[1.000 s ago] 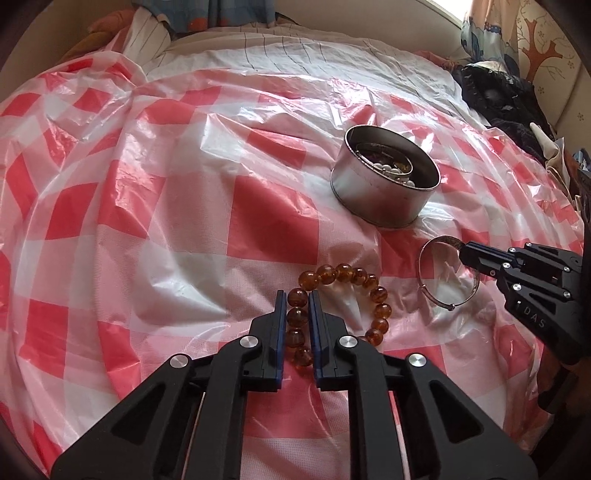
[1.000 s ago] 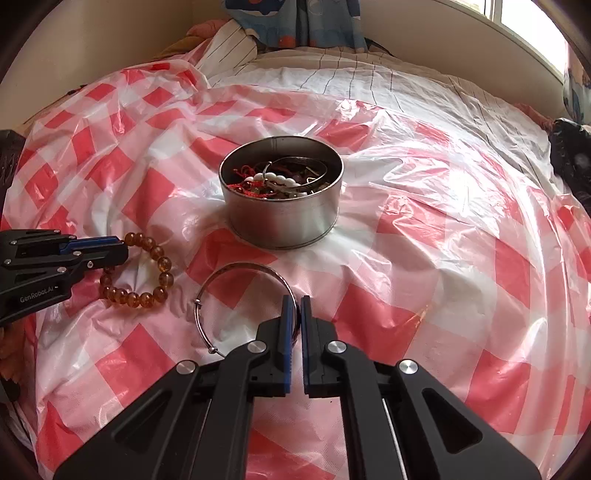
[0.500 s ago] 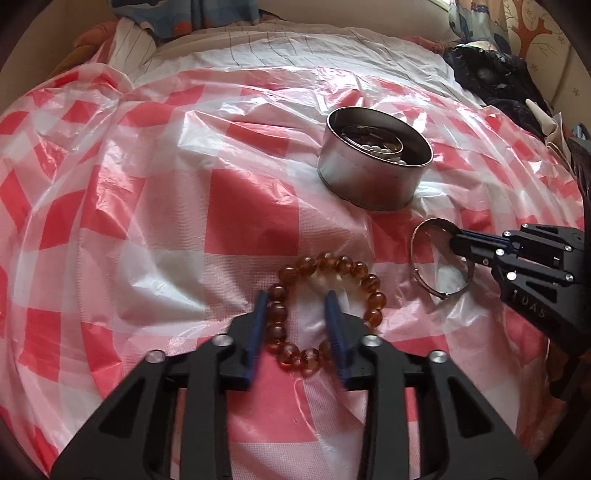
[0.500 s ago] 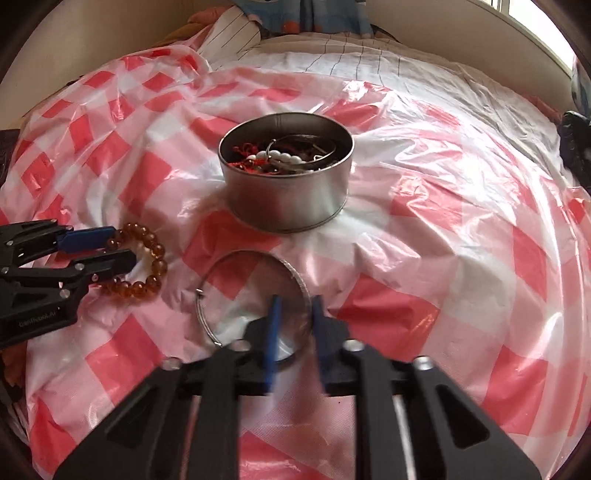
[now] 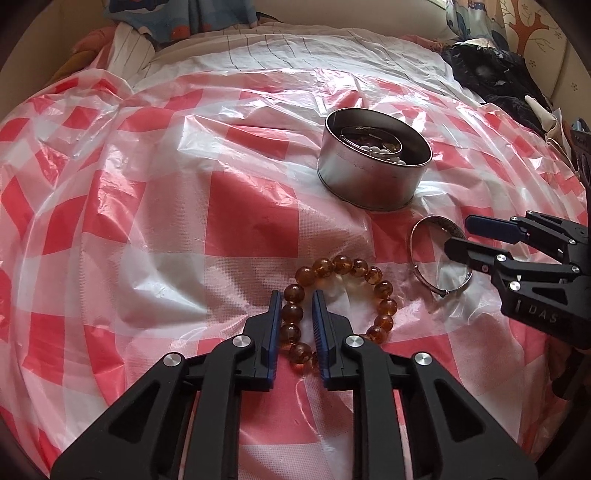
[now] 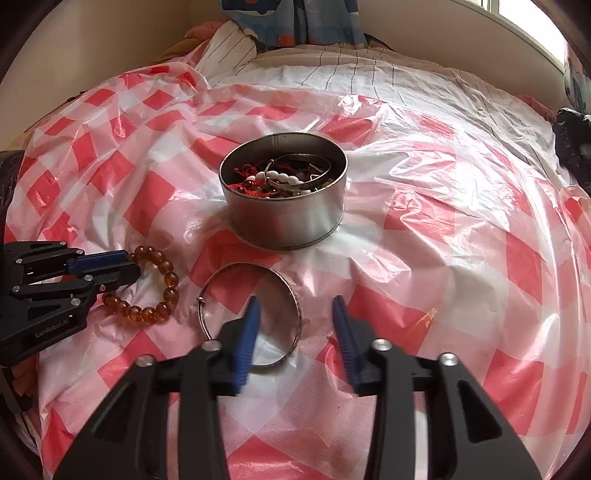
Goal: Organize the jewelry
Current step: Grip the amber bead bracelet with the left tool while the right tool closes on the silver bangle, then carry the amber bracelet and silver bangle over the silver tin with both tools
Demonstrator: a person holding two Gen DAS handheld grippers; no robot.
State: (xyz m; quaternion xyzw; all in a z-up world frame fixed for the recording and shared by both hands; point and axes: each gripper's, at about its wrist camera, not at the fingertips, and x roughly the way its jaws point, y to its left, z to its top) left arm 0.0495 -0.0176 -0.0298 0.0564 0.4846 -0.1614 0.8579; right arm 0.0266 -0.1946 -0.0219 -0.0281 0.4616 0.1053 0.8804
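1. A red-and-white checked plastic sheet (image 5: 155, 206) covers a bed and is wrinkled throughout, with raised folds around the jewelry.
2. A round metal tin (image 5: 373, 177) stands upright on the sheet, lid off. Inside lie a white bead string (image 6: 282, 179), red cord and metal bangles, tangled together.
3. An amber bead bracelet (image 5: 343, 295) lies flat on the sheet, near the tin and just beside a silver bangle (image 5: 439, 258), the two apart.
4. The left gripper (image 5: 296, 325) has its fingers on either side of the bracelet's left run of beads. The gap is narrow, about one bead wide; whether the pads press on the beads I cannot tell. The far side of the bracelet loop lies outside the right finger.
5. The right gripper (image 6: 295, 332) has just been opening. Its fingers stand moderately apart, astride the bangle's right rim, one inside the ring and one outside, with visible gaps, so nothing is gripped.
6. The bangle lies between the tin and the right gripper, flat on the sheet.
7. Beyond the sheet are a striped white bedsheet (image 6: 369, 77), a patterned blue cloth (image 6: 291, 22) at the head, and dark clothing (image 5: 495, 74) heaped at the right edge.
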